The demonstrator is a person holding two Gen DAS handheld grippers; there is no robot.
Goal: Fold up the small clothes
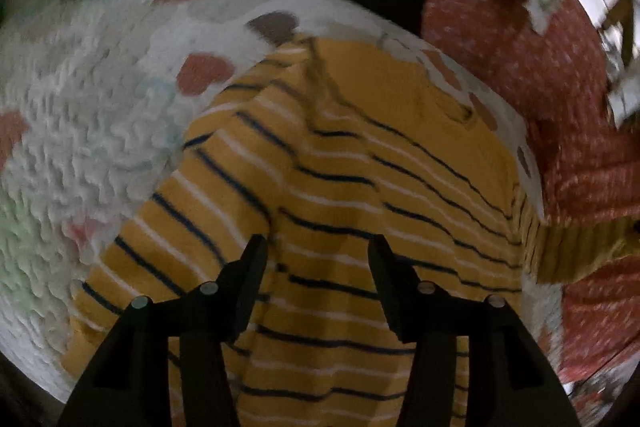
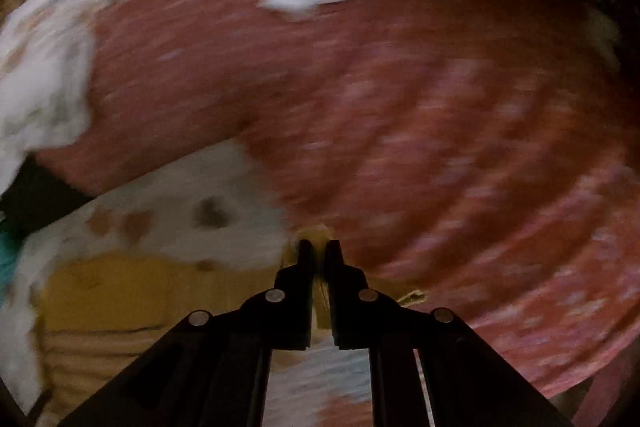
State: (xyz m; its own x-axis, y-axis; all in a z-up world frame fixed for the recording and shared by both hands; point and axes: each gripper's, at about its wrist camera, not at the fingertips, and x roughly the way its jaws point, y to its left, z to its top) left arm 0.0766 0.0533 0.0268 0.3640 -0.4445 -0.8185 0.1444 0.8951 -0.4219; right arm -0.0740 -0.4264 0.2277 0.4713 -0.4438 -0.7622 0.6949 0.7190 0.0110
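My right gripper (image 2: 318,253) pinched the striped yellow shirt's (image 1: 340,187) edge while my left gripper (image 1: 318,247) hung spread above it.

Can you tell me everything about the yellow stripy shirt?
The yellow striped shirt is a small mustard top with thin navy and white stripes and looks like soft knit. It lies mostly spread out but rumpled on a bumpy white blanket, beside a red dotted cloth. The left gripper hovers open over it. The right gripper pinches a yellow ribbed bit, seemingly its edge.
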